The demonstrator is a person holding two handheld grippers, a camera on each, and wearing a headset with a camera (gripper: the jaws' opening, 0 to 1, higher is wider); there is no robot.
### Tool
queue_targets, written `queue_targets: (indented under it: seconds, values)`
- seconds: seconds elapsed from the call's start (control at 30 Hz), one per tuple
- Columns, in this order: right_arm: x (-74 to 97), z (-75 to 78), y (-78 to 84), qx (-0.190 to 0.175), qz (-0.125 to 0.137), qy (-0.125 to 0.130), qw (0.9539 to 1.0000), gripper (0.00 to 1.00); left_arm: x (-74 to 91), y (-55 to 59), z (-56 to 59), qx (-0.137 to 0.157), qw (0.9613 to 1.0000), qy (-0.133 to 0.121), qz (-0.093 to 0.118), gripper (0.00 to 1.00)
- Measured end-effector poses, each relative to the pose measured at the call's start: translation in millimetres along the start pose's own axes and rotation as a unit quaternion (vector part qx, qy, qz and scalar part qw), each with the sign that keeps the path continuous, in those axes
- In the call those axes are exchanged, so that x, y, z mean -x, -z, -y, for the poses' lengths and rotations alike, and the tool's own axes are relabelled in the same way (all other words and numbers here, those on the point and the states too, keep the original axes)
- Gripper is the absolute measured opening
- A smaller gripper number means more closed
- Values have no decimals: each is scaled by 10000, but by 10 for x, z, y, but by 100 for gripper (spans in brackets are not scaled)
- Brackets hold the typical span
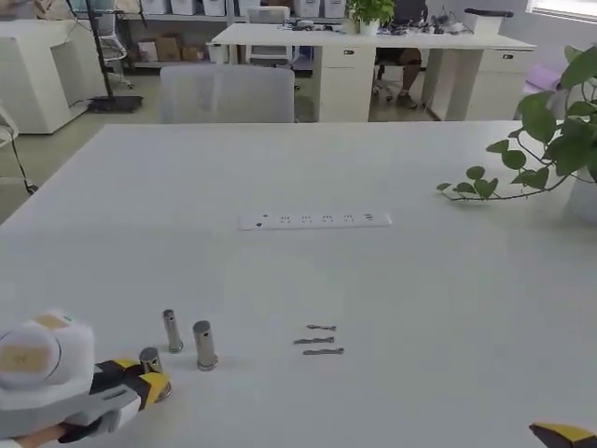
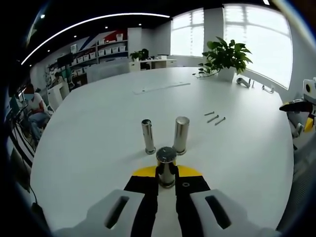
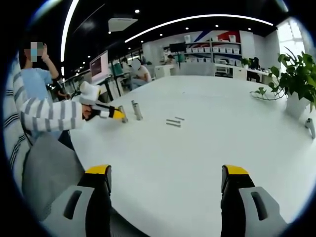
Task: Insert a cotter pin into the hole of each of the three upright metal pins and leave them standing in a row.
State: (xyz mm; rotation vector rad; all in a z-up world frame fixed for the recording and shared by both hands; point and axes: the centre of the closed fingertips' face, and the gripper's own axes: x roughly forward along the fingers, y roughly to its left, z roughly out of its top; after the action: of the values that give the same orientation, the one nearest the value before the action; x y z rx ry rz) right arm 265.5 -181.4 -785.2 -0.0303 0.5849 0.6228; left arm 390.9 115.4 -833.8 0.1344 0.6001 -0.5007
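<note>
The left gripper [image 2: 166,183] pinches the nearest metal pin [image 2: 166,165] upright on the tabletop [image 1: 420,299], probably steadying it for insertion. 2 other metal pins [image 1: 204,344] stand just beyond it. 3 cotter pins [image 1: 320,340] lie untouched nearby. The right gripper [image 3: 165,180] hangs empty, jaws spread wide.

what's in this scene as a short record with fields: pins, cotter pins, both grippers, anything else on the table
free pins: two upright silver cylindrical metal pins, a thin pin and a thick pin, close together
gripped pin: third metal pin, upright between the jaws of the left gripper
cotter pins: three small metal cotter pins lying side by side on the white table, none inserted
left gripper: shut on the third metal pin
right gripper: open, holding nothing
other: white power strip, green leafy plant
</note>
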Motion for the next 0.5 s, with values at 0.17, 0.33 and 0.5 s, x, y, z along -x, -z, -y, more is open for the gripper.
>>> queue_targets:
  seconds: [0.17,0.33,0.5]
  values:
    - [-8,-3,1,-7,12,-16,10000,93,41,-20,8,61,10000,-47,18,10]
    - [-17,-21,-1,-3,40,-52,10000,93,113,-22,17,160,9998,-103,11,10]
    - [-30,-45,5,0,58,-106,9999,93,197,-28,67,119,9998,-142,-1,10]
